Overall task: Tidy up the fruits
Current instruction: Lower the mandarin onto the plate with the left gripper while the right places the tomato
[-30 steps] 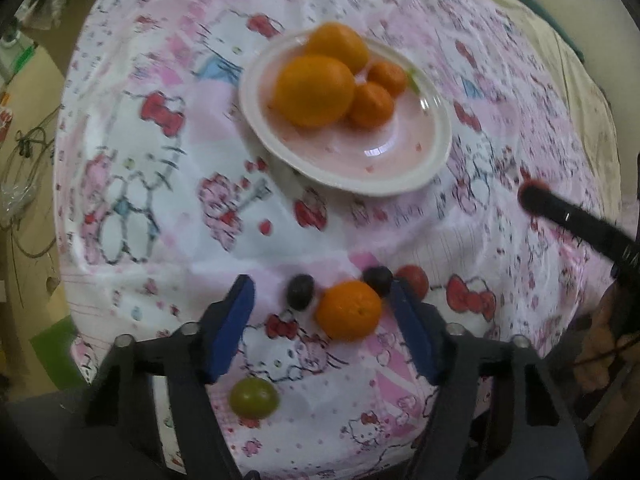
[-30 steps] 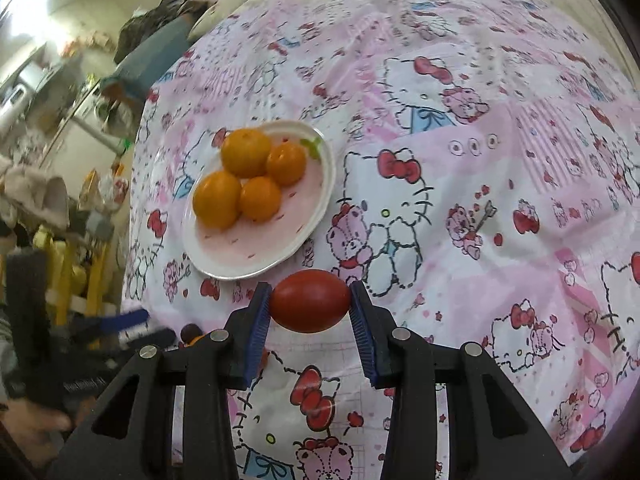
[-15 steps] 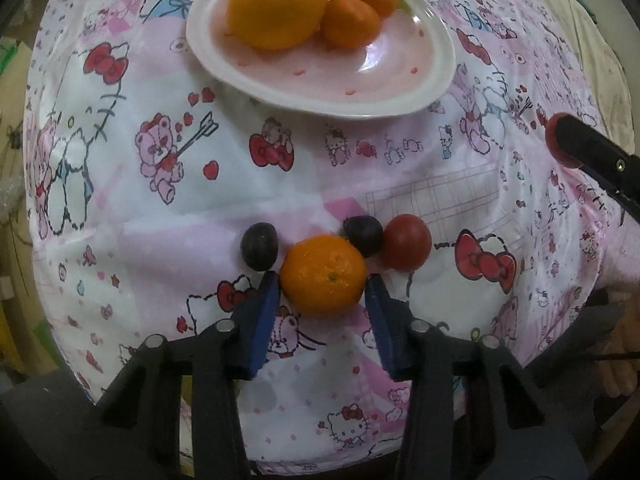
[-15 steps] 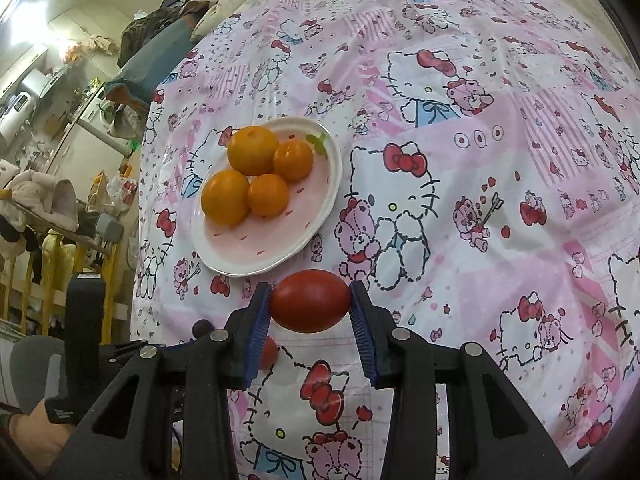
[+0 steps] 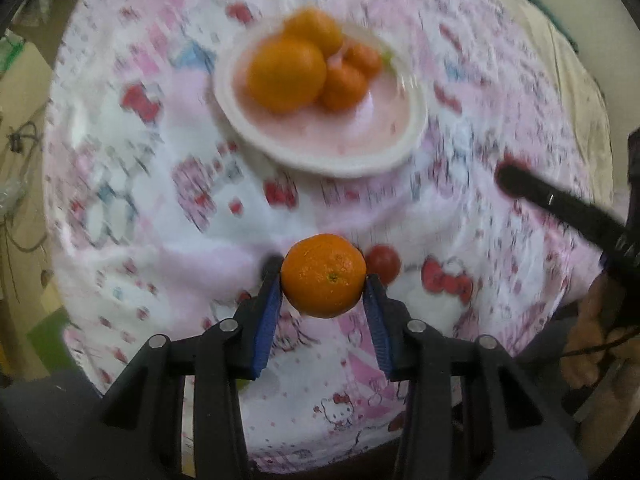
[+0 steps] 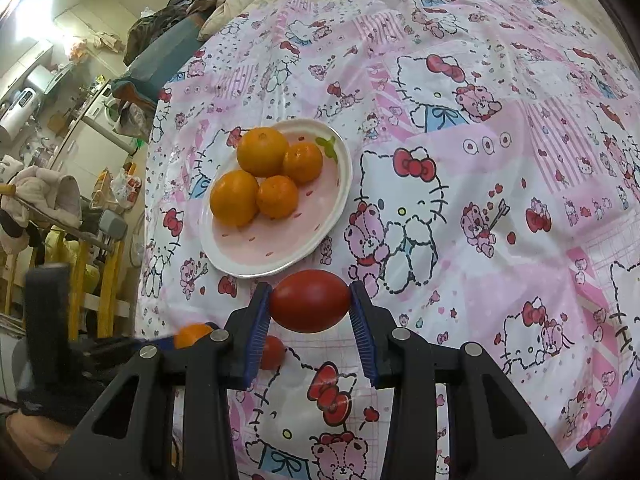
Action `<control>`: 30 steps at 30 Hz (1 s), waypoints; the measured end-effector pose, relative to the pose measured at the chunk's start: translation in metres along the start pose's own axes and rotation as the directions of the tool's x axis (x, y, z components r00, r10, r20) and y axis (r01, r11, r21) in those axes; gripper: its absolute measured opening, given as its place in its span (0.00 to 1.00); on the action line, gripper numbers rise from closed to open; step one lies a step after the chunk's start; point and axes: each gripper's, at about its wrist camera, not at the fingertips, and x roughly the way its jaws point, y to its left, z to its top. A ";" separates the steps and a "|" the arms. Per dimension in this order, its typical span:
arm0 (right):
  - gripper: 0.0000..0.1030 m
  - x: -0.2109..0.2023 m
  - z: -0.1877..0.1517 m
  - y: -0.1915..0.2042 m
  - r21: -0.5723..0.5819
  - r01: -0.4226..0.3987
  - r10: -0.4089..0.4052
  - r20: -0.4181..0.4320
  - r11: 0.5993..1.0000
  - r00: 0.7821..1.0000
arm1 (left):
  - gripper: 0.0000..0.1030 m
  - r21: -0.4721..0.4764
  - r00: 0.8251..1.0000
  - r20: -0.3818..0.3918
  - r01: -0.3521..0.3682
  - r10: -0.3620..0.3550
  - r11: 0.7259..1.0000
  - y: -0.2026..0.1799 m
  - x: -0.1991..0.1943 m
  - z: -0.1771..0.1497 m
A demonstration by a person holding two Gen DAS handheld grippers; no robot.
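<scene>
So right now the left gripper (image 5: 324, 276) has just been closing and its blue pads are pinched on a mandarin (image 5: 323, 275), dead centre of the left wrist view, lower half. The right gripper (image 6: 310, 300) is clamped on a red tomato (image 6: 309, 300), lower middle of its frame. The pink plate (image 6: 320, 236) sits just above that, upper left of centre, with four oranges (image 6: 262, 156) crowded into its upper half. A second small tomato (image 5: 383, 262) lies on the tablecloth (image 6: 500, 160) just right of the mandarin.

My take on the carry: the bare patch of plate is the near, lower part, so aim there. Round fruit rolls, so I'd go low over the rim and let go gently, away from the pile. Also keep the two grippers from crossing paths.
</scene>
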 end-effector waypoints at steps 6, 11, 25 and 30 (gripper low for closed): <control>0.40 -0.003 0.017 0.005 -0.022 -0.007 0.007 0.015 1.000 1.000 | 0.36 -0.019 0.997 0.063 -0.048 0.049 0.999 0.009 -0.013 0.031; 0.40 0.003 0.030 -0.001 -0.005 -0.009 0.009 0.014 1.000 1.000 | 0.36 -0.025 0.995 0.071 -0.064 0.066 0.998 0.005 -0.006 0.049; 0.40 0.056 0.067 0.000 -0.030 -0.018 0.016 -0.073 0.999 0.997 | 0.36 -0.019 0.999 0.023 -0.048 0.048 0.999 -0.001 0.046 0.082; 0.40 0.077 0.071 -0.006 -0.012 -0.033 0.031 -0.117 0.999 0.993 | 0.36 0.012 0.998 0.035 -0.045 0.045 0.999 -0.006 0.052 0.085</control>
